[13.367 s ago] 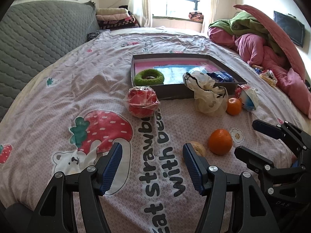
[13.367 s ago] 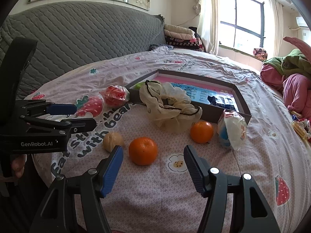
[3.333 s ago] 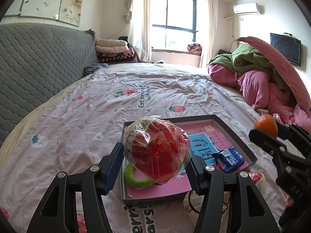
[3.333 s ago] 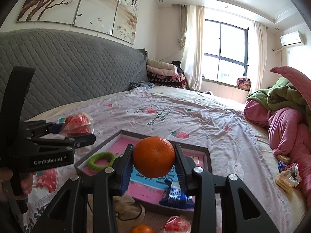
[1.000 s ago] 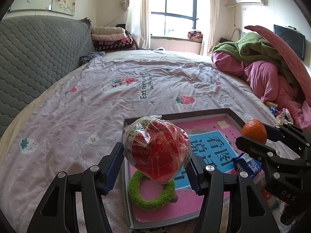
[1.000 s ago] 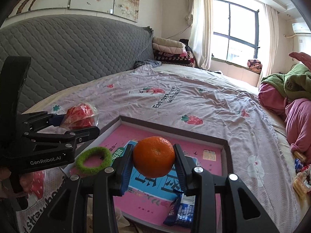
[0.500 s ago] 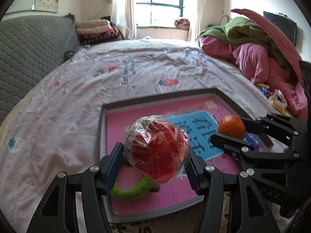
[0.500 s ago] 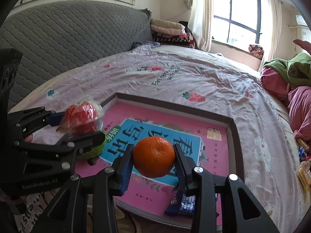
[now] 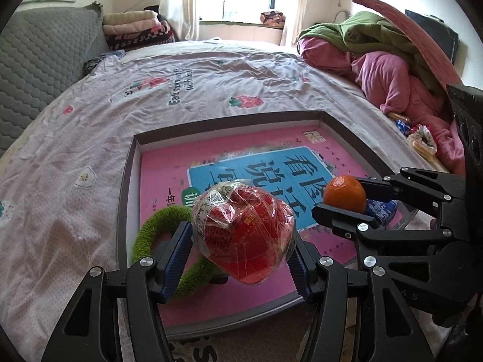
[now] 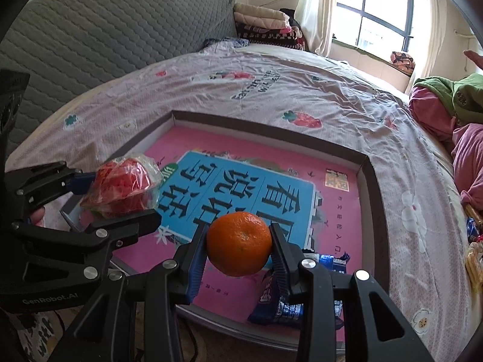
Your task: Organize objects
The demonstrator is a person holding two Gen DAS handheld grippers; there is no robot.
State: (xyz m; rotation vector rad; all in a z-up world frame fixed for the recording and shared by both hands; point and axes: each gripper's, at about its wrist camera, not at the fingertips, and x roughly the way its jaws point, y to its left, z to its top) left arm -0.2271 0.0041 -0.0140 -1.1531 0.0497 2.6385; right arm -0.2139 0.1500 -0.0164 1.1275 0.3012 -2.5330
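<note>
left gripper (image 9: 243,256) squeezing the plastic-wrapped red thing (image 9: 244,235) over the tray (image 9: 128,187) | right gripper (image 10: 238,252) clamping an orange (image 10: 239,243) above it too | green ring (image 9: 151,229) and blue packet (image 10: 279,304) sitting inside already | both drops looking pending

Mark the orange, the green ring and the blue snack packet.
orange (image 10: 239,245), right wrist view, front of the peel.
green ring (image 9: 157,221), left wrist view, upper left arc.
blue snack packet (image 10: 279,309), right wrist view, lower wrapper.
</note>
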